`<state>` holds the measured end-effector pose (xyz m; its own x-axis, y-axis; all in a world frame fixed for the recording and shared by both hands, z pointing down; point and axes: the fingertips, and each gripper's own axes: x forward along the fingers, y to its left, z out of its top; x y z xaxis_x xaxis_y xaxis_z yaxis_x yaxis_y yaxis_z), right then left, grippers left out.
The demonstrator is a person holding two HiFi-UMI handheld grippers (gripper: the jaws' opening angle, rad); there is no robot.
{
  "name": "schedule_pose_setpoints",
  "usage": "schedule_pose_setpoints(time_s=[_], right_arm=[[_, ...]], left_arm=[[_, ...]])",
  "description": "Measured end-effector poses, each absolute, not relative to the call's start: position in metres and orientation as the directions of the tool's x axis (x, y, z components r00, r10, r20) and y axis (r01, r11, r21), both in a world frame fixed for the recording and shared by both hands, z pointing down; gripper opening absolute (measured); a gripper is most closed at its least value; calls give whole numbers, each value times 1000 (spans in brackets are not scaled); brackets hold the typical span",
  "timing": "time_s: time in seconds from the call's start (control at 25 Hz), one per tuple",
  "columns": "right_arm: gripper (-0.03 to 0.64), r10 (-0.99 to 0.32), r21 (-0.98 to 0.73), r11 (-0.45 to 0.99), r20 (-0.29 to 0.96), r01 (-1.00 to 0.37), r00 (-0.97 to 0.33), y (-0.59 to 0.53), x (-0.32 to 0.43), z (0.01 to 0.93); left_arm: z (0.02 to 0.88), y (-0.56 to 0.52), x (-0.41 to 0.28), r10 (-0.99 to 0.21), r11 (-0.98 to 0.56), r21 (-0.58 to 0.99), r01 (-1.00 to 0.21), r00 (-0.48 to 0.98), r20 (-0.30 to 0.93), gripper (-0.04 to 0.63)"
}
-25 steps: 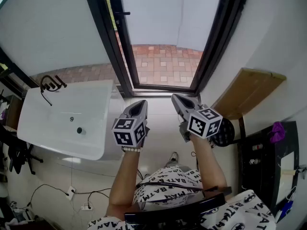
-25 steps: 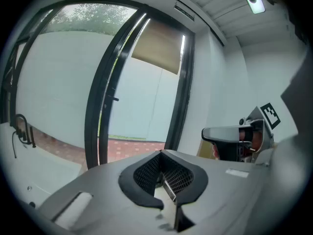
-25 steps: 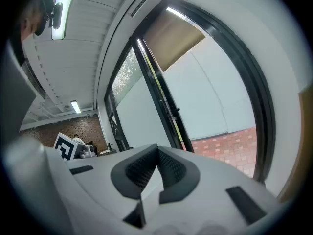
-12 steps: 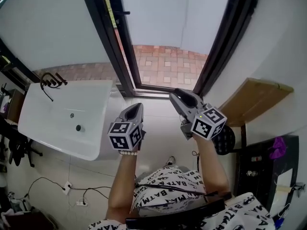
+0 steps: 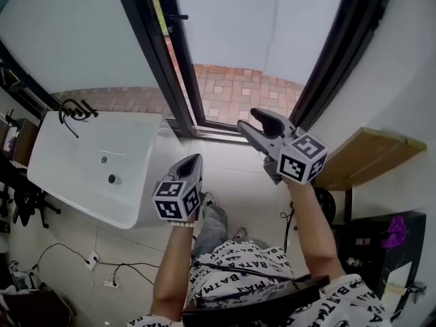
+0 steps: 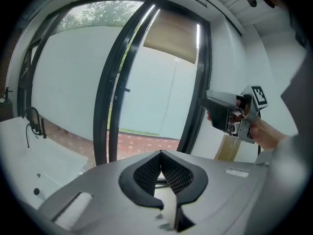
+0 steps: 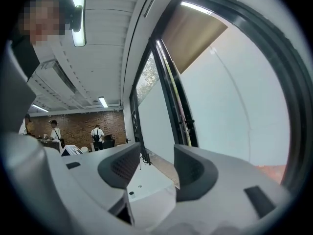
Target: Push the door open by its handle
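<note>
Right gripper (image 5: 253, 120), jaws opening with nothing between them, was raised before the doorway, well apart from the door handle (image 5: 178, 17), a short bar jutting sideways from the door (image 5: 182, 60) edge, ahead and to its left. Left gripper (image 5: 193, 159), jaws together and empty, sat lower and further back; the right looked nearer

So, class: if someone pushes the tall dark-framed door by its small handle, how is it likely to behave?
The door has a dark, rigid-looking frame, so it should move as one stiff piece. It stands tall, so it is probably heavy and slow to start. The handle looks small and slim, so a push might slip off.
</note>
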<state>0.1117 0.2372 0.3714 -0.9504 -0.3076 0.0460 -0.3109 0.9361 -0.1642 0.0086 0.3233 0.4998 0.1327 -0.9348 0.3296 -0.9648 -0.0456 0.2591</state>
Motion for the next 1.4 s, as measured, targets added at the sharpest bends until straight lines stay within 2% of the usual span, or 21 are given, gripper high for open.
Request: schedule_pose_setpoints(time_s=[0.6,0.68,1.0,1.4], right_arm=[[235,-218,-18,974,206,-227,-954,72,-15,377],[311,-207,-1,977,229,-213,-951,45,-38,372],[313,-174,140,981,329,-134,-928,-41,-136,340],[304,-135,204,979,594,-14,-793,-113,-214,346]], left_arm=[[517,165,-63,-930,-60,263,-963,150,335,-6],[514,144,-77,-928,-68,261,-963,157,337,-6],[503,69,-129,-929,-90,255,-963,173,326,-6],[461,4,-159,-953,-114,254,-961,178,245,-6]])
